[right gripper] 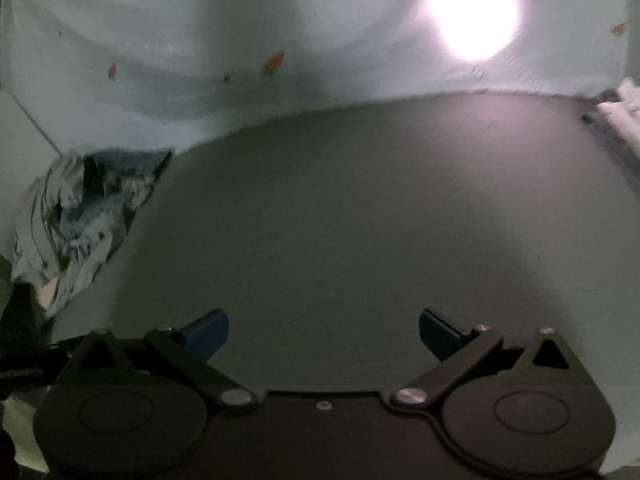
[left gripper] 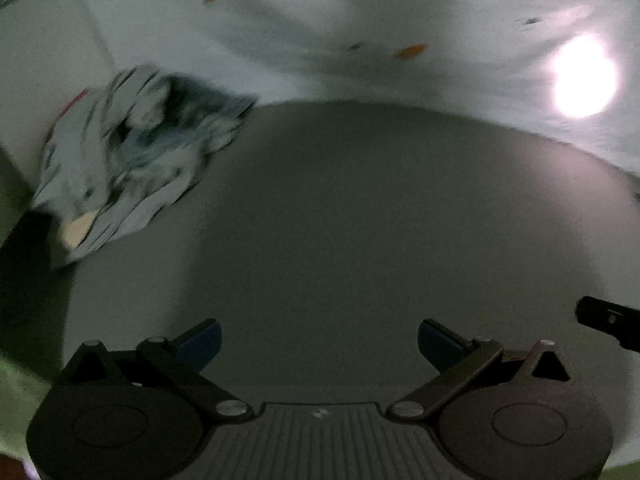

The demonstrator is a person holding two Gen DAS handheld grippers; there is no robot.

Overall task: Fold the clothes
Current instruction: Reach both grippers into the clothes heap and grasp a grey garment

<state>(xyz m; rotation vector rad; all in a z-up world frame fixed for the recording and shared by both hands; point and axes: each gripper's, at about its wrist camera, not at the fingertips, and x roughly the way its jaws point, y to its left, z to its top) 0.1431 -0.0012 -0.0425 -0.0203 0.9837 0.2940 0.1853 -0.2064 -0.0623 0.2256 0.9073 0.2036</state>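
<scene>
Dim, blurred scene on a grey matte table surface [left gripper: 340, 208]. At the far left, a crumpled garment of pale blue-grey fabric with dark streaked print [left gripper: 132, 152] lies heaped at the table's left edge, against a pale sheet with small orange marks [left gripper: 320, 32] that hangs behind the table. A small tan patch shows on the heap's near corner. The left gripper [left gripper: 319, 342], black with blue finger pads [left gripper: 204, 340], hangs above bare table, its fingers spread wide and holding nothing, well apart from the garment. At its right, a black piece of the other tool pokes in. The right gripper [right gripper: 323, 334] is likewise spread wide and empty over bare table. A bright round glare [right gripper: 472, 12] shines on the sheet at the upper right.
</scene>
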